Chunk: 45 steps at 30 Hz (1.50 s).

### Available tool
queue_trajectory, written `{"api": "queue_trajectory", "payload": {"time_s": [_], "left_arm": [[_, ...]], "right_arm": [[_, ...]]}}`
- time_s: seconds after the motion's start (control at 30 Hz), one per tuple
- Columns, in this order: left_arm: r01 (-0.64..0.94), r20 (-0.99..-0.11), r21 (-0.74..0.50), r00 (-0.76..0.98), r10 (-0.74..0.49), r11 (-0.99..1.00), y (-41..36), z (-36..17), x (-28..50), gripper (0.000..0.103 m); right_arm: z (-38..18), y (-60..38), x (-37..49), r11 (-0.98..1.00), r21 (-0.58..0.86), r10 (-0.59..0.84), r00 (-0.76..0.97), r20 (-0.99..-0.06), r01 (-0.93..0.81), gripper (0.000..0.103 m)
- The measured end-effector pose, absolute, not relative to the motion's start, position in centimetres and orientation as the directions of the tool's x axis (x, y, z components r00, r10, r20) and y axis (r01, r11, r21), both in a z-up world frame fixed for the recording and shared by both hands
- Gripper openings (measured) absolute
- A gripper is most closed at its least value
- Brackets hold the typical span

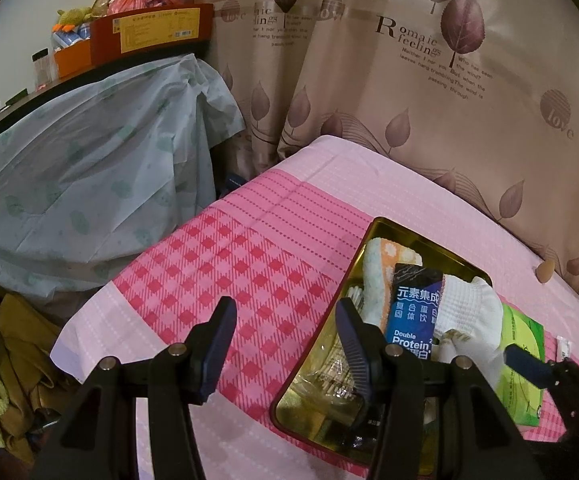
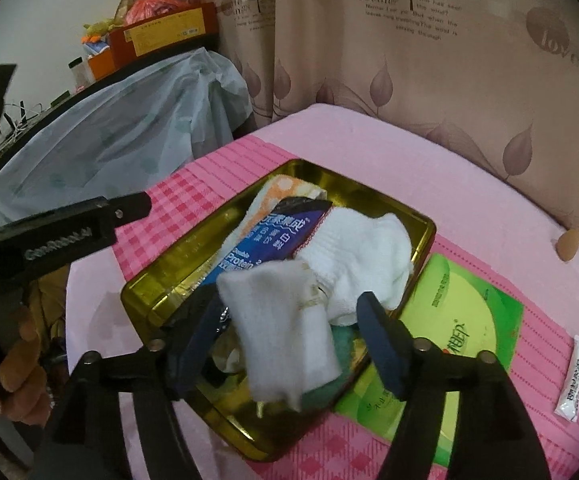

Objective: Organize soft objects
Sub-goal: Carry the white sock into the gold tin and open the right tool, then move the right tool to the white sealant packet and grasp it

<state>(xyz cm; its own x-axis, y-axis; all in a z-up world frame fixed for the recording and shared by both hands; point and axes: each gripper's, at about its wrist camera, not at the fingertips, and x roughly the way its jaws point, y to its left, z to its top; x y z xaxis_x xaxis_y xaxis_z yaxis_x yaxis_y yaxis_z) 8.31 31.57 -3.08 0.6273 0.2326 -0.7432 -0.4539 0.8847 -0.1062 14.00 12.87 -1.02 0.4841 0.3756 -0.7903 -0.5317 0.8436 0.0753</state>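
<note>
Your right tongs [image 2: 289, 344] were spread, white sock [image 2: 285, 332] between them over gold tin [image 2: 425, 236], contact unclear, long axis 11 to 5. Second sock [image 2: 357, 260], towel [image 2: 289, 190] already in tin; near done. Your left tongs [image 1: 285, 344] spread, empty, at 9.

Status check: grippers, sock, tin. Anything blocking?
Left gripper open, empty, beside gold tin. Right gripper open over tin; white sock between fingers, grip unclear. Blue protein pouch crowds tin.
</note>
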Motion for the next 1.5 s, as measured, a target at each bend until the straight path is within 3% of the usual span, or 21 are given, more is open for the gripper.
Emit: {"api": "queue_trajectory", "payload": {"time_s": [0.27, 0.47, 0.83, 1.23, 1.33, 1.4, 1.5], "left_arm": [[-0.452, -0.740, -0.096, 0.628, 0.240, 0.887, 31.3, -3.1, 8.3, 0.053], [-0.450, -0.735, -0.083, 0.630, 0.251, 0.889, 31.1, -3.1, 8.1, 0.053], [-0.441, -0.736, -0.047, 0.622, 0.267, 0.896, 30.6, -3.1, 8.0, 0.053], [-0.383, -0.711, 0.085, 0.624, 0.325, 0.920, 28.1, -2.9, 8.9, 0.053], [-0.337, -0.706, 0.113, 0.635, 0.314, 0.935, 26.1, -2.2, 9.5, 0.053], [-0.288, -0.714, 0.093, 0.648, 0.265, 0.953, 24.2, -1.6, 10.2, 0.053], [-0.202, -0.714, 0.076, 0.673, 0.195, 0.976, 20.3, -0.6, 11.6, 0.055]], "right_arm": [[1.8, 8.5, 13.2, 0.875, 0.101, 0.382, 0.549, -0.744, -0.473, 0.071], [2.0, 0.3, 14.5, 0.951, 0.061, 0.247, 0.626, -0.740, -0.304, 0.078], [-4.3, -14.9, 18.4, 0.998, 0.020, -0.017, 0.578, -0.816, 0.057, 0.078], [-9.1, -17.9, 21.9, 0.994, -0.007, -0.064, 0.526, -0.848, 0.110, 0.078], [-9.1, -17.8, 21.6, 0.995, -0.026, -0.075, 0.548, -0.833, 0.096, 0.069], [-9.0, -18.1, 21.3, 0.996, -0.025, -0.067, 0.560, -0.826, 0.083, 0.055], [-8.9, -18.7, 20.8, 0.998, -0.015, -0.049, 0.570, -0.820, 0.064, 0.052]]}}
